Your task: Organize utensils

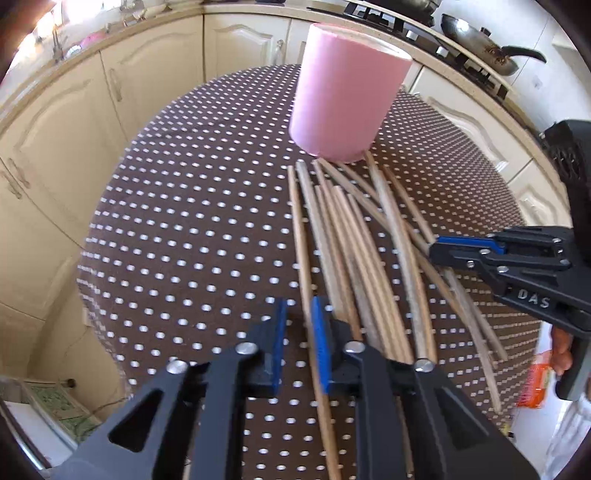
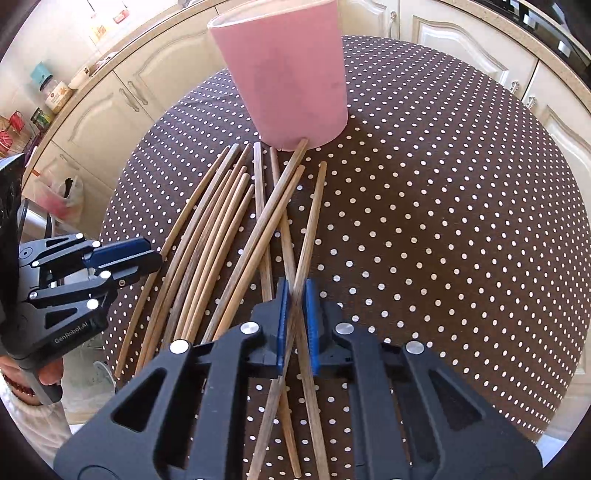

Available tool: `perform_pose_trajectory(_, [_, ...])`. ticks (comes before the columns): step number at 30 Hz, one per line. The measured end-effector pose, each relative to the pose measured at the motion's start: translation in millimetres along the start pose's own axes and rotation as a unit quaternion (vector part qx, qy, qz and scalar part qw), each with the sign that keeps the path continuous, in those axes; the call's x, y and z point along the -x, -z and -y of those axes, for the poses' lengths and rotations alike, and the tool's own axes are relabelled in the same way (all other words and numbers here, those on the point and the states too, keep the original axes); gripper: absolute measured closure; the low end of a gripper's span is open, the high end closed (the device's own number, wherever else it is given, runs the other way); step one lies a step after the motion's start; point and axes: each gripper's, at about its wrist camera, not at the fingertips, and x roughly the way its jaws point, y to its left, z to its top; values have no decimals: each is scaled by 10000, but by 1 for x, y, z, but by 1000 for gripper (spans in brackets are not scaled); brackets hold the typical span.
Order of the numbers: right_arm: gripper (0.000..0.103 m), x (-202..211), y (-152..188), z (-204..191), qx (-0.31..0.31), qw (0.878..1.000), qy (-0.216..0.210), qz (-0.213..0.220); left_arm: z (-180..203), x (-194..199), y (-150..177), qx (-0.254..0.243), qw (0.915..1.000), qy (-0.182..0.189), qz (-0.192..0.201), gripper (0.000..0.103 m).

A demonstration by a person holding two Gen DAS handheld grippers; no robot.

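Note:
A pink cup (image 1: pixel 347 96) (image 2: pixel 288 81) stands upright on the round table's brown polka-dot cloth (image 1: pixel 184 221) (image 2: pixel 443 221). Several wooden chopsticks (image 1: pixel 369 240) (image 2: pixel 214 229) lie fanned out in front of it, some crossing. My left gripper (image 1: pixel 299 325) (image 2: pixel 153 258) is at the left edge of the pile. It is shut on the leftmost chopstick (image 1: pixel 301 240), which runs between its blue pads. My right gripper (image 2: pixel 295 310) (image 1: pixel 434 251) is at the right side of the pile, shut on two crossed chopsticks (image 2: pixel 295 236). Both point steeply down at the table.
Cream kitchen cabinets (image 1: pixel 74 129) (image 2: pixel 461 33) curve round behind the table. A pan (image 1: pixel 476 40) sits on the stove at the back right. Jars (image 2: pixel 55 92) stand on the counter. A plastic bag (image 2: pixel 62 199) and an orange packet (image 1: pixel 535 384) lie beyond the table's edge.

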Motion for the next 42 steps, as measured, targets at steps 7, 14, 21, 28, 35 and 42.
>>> perform_pose_trajectory(7, [96, 24, 14, 24, -105, 9997, -162, 116, 4, 2, -1, -25, 9999, -49, 96, 97])
perform_pose_trajectory(14, [96, 40, 22, 31, -99, 9990, -330, 273, 18, 1, 3, -92, 9995, -255, 152, 98])
perform_pose_trajectory(21, [97, 59, 32, 39, -104, 9975, -524, 465, 25, 23, 0, -181, 9986, -205, 449, 98])
perform_pose_trajectory(28, [96, 73, 36, 47, -98, 9980, -404, 475, 35, 59, 0, -325, 9951, -77, 934, 98])
perform_pose_trajectory(35, [96, 55, 27, 43, -256, 9994, -194, 160, 44, 58, -1, -417, 9952, -61, 879, 98])
perform_pose_trajectory(42, [96, 45, 15, 37, -252, 9995, -166, 83, 44, 48, -4, -369, 9961, -23, 801, 98])
